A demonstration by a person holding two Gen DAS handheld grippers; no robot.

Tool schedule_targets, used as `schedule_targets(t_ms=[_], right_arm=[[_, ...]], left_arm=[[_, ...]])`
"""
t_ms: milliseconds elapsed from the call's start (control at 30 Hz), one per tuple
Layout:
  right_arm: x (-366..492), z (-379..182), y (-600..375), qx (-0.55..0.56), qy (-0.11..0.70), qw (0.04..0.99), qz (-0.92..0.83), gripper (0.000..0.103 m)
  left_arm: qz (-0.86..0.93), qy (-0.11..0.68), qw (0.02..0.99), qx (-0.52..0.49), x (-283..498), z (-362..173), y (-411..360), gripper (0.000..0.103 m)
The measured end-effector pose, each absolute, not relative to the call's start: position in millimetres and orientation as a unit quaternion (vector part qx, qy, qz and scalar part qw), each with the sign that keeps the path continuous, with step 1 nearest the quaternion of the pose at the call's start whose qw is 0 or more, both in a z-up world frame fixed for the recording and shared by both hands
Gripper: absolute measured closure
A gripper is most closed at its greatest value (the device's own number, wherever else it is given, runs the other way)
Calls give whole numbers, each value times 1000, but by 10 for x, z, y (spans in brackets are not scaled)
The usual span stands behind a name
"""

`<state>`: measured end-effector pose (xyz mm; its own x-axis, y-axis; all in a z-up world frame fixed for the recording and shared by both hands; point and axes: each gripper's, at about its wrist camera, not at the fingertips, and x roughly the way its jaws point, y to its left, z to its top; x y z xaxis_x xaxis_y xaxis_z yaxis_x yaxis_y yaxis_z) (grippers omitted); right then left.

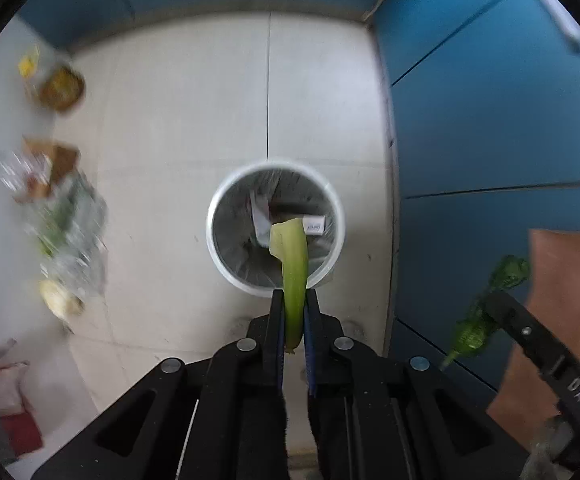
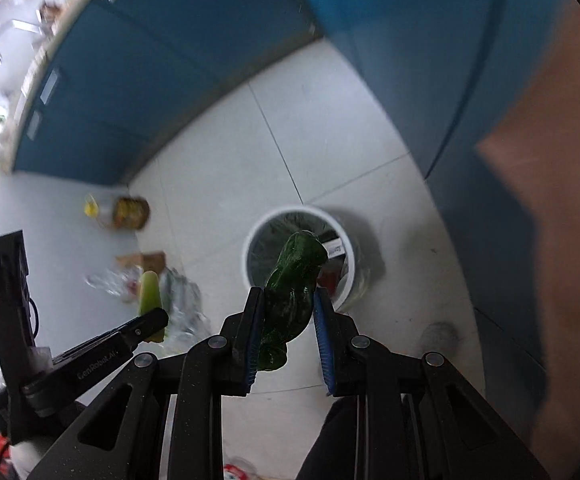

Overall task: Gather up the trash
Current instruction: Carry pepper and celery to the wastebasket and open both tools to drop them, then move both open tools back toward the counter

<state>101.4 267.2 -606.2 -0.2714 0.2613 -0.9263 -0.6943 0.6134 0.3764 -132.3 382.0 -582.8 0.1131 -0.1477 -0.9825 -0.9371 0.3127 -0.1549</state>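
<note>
My left gripper is shut on a pale green vegetable strip and holds it above the near rim of a round white trash bin on the floor. The bin has a grey liner with paper scraps inside. My right gripper is shut on a crumpled dark green piece of trash, held above the bin. The right gripper also shows in the left wrist view with the green trash. The left gripper and its strip show in the right wrist view.
Loose trash lies on the pale tiled floor to the left: clear plastic wrappers, a brown cardboard piece, a round yellowish container, a peel. Blue cabinets line the right and far sides.
</note>
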Motion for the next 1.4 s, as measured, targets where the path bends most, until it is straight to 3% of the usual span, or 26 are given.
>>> schedule_targets(t_ms=[133,267,333,367,400,467,600,700,767,1133,1267,1400], right_arm=[[741,-6889,2918,-194,678,573,418,77],[609,-7521,3087,-221,697,549,405,74],[596,-7684,3115,-229,706,540,397,72],[607,-7705,3115,-224,707,539,399,64],[621,-7721,3108,-224,706,539,400,56],[640,-7656,3056,-224,700,546,403,50],[646,-7376,3079,-236,689,556,401,48],[672,-6954,3042,-256,659,580,405,31],[694,-6613,2993,-260,638,599,408,25],[1138,-4137,2333,-142,571,680,438,20],[1504,-3398,1852,-93,554,714,417,18],[2141,-2900,1150,-64,552,757,344,18]], left_arm=[[332,578,550,-504,-1550,-6605,4008,93],[332,584,535,-513,-1665,-6972,4091,89],[332,582,537,-512,-1673,-7011,4094,62],[335,580,538,-512,-1681,-6997,4102,26],[342,579,540,-507,-1696,-6961,4099,2],[350,578,543,-498,-1690,-6849,4106,1],[377,581,551,-465,-1758,-6537,4086,0],[408,577,571,-418,-1814,-6058,4022,0],[419,573,583,-394,-1828,-5726,3968,0],[473,473,700,-250,-1471,-3299,3509,0],[467,478,713,-210,-1084,-2785,3290,0],[441,509,708,-211,-464,-2628,2984,0]])
